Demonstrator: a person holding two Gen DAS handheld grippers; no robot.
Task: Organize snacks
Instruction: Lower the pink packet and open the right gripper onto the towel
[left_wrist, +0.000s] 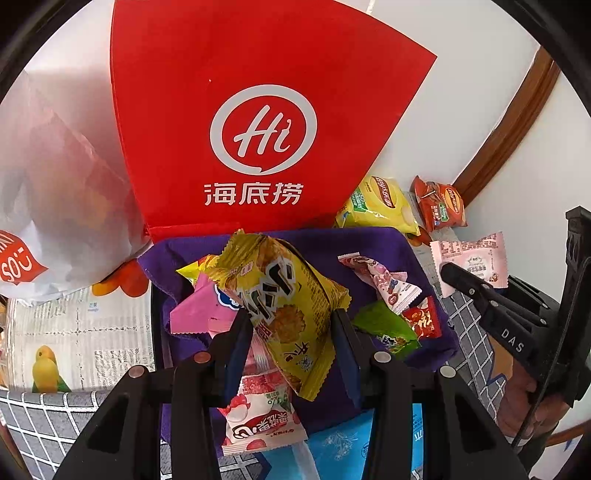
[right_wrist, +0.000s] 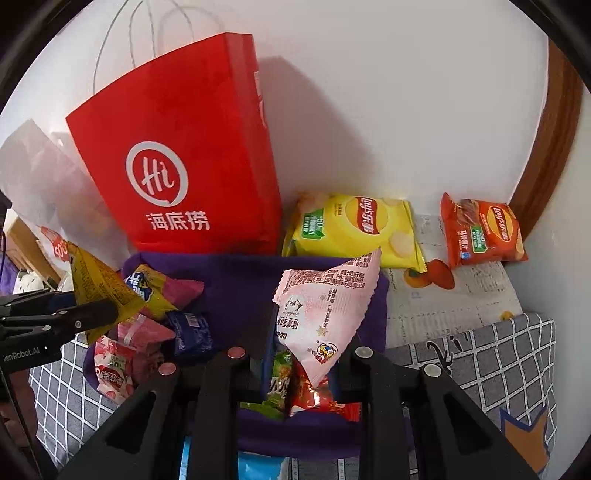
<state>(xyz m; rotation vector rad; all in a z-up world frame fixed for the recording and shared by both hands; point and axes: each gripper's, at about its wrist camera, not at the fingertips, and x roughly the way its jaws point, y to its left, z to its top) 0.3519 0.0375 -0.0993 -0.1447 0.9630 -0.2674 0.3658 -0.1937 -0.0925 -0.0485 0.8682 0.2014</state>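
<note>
Two claws we see pinching packets: left claw (left_wrist: 291, 325) a yellow packet (left_wrist: 284, 295), right claw (right_wrist: 306, 354) a pink packet (right_wrist: 325, 310); the red bag (right_wrist: 184, 166) walls twelve o'clock, with open table (right_wrist: 461, 295) at two.

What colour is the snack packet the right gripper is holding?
Pale pink packet with red print, clearest in the right wrist view.

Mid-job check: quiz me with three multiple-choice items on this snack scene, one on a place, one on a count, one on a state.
1. Where does the red paper bag stand?
A. behind the purple bin
B. inside the bin
C. on the floor

2. How many Lay's chip bags lie by the wall?
A. one
B. two
C. four

3. What is the right gripper doing?
A. open, empty
B. shut on the pink packet
C. shut on a chip bag

Answers: A, the bag rises behind the bin's far rim; B, a yellow chip bag and an orange chip bag; B, the packet sits pinched between its fingers.
</note>
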